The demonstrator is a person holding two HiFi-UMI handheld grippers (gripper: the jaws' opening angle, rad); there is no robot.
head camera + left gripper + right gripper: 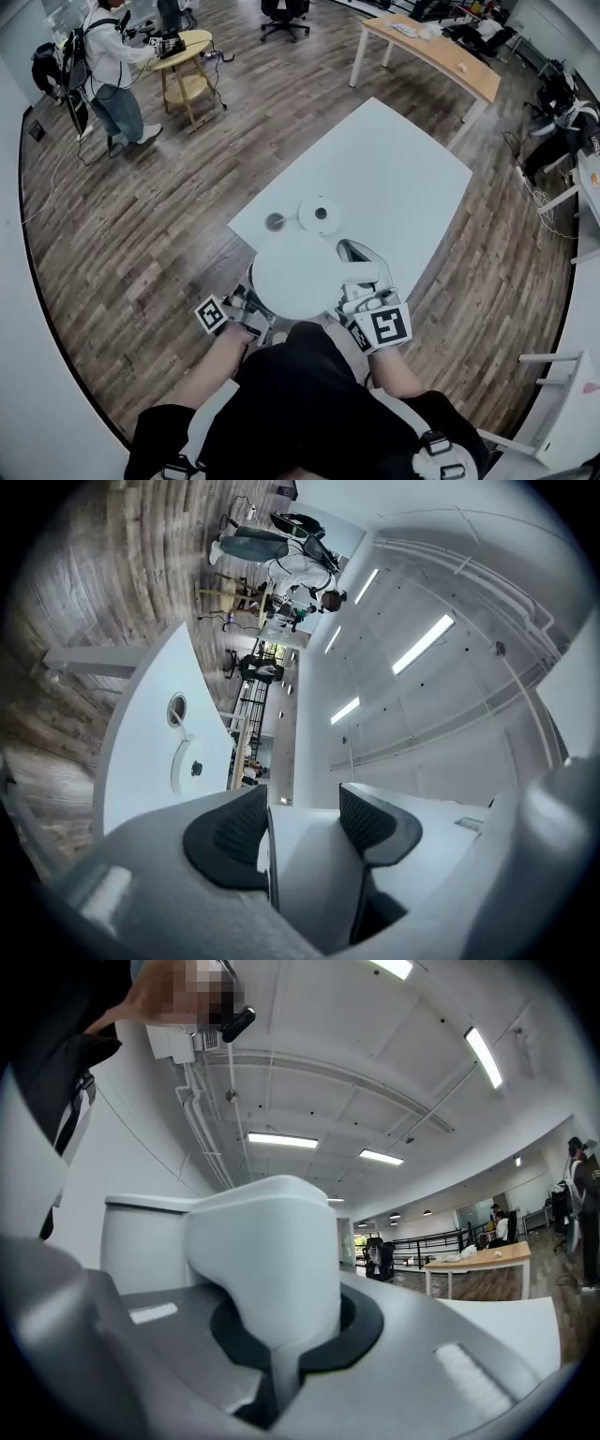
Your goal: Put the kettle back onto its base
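The white electric kettle (298, 275) hangs over the near corner of the white table (403, 178). It is carried between both tools with its flat lid shut, so whatever is inside can't be seen. The right claw (281, 1354) is closed tight on the kettle's curved white handle (267, 1241). The left claw (302, 822) has its black pads (230, 832) set against a white part of the kettle's opposite side (it looks clamped). The round white base (320, 214) with its dark centre lies flat on the table just beyond the kettle, apart from it. Just beside the base on its left sits a small round dark-centred dish (275, 222); I can't tell what it holds. Farther off on the wood-plank floor (141, 216) a person (111, 66) stands by a round wooden side table (190, 42), with a long wooden desk (441, 52) across the room.
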